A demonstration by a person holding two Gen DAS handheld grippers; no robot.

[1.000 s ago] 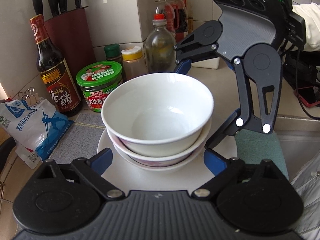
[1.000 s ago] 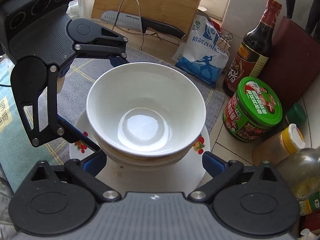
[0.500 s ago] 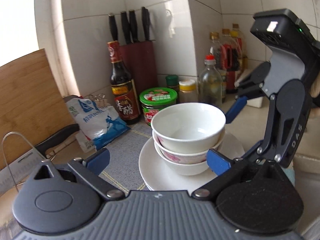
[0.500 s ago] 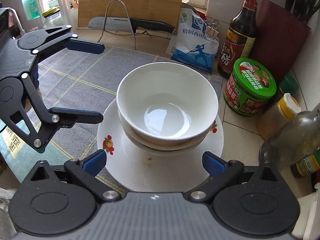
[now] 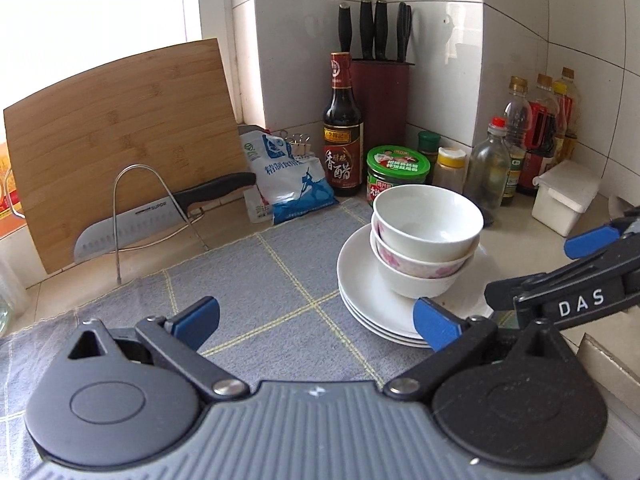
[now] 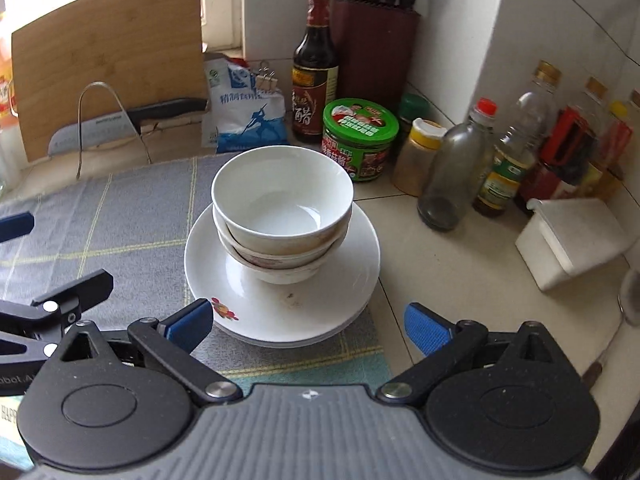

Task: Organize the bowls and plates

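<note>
Left wrist view: the left tool is released, nothing between its blue pads, hanging over the grey mat. The bowls — nested — sit on stacked plates at the mat's right edge, near a green-lidded jar.

Right wrist view: the right tool is also released and empty, just near of the plates. The bowls rest on them — the stack straddles mat and surface.
</note>
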